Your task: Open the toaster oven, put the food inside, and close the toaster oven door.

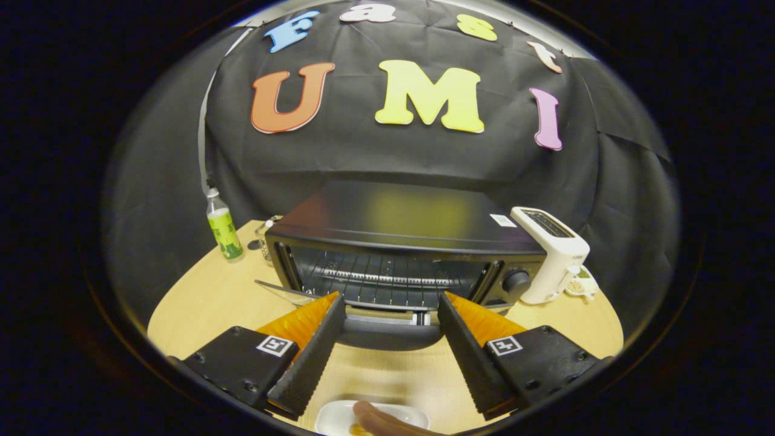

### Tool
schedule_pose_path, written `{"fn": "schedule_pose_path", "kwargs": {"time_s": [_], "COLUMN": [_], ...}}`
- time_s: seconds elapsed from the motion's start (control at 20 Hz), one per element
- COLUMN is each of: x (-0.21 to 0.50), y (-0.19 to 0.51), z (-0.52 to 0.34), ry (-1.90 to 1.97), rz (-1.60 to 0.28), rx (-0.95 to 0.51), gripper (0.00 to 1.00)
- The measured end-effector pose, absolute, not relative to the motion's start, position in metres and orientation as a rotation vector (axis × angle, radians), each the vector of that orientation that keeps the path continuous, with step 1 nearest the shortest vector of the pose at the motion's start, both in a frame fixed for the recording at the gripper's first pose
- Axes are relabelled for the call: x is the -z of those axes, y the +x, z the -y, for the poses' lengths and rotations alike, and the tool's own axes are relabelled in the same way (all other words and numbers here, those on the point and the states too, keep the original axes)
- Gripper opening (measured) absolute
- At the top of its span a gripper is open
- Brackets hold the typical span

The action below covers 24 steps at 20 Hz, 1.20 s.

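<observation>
My gripper (390, 303) fingers spread wide, holding nothing. Toaster oven (405, 248) just beyond the tips, door (387, 324) dropped open flat toward me, rack visible inside. Sausage (378, 419) on a white plate (333, 415) near, low between my fingers, on the wooden table (206, 303). White toaster (554, 251) right of oven; green bottle (223, 227) far left.

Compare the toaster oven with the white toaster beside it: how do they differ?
The toaster oven is black, wide and low; the white toaster is narrow and upright. The toaster oven's door hangs open toward the hand-held gripper, whose fingers are spread apart ahead of it; the toaster has slots on top instead. Both stand on the wooden table.
</observation>
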State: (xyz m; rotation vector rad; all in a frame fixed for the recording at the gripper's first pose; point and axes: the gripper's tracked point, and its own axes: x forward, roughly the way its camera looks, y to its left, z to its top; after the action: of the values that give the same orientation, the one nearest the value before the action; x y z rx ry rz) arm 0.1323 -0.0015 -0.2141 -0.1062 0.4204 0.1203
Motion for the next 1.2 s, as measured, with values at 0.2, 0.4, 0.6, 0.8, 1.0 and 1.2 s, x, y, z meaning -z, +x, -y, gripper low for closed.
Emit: {"fn": "schedule_pose_path", "kwargs": {"time_s": [0.2,0.4,0.6,0.8,1.0,1.2], "x": [0.239,0.271,0.297,0.327,0.330,0.332], "y": [0.105,0.081,0.072,0.071,0.067,0.048], "z": [0.004,0.006,0.009,0.012,0.009,0.014], "ry": [-0.150,-0.162,-0.184,-0.103,-0.156,-0.111], "rz": [-0.496,-0.583,-0.648,-0.755,-0.741,-0.742], "rx": [-0.101,-0.104,-0.113,-0.116,-0.119,-0.114], "gripper": [1.00,1.00,1.00,1.00,1.00,1.00]}}
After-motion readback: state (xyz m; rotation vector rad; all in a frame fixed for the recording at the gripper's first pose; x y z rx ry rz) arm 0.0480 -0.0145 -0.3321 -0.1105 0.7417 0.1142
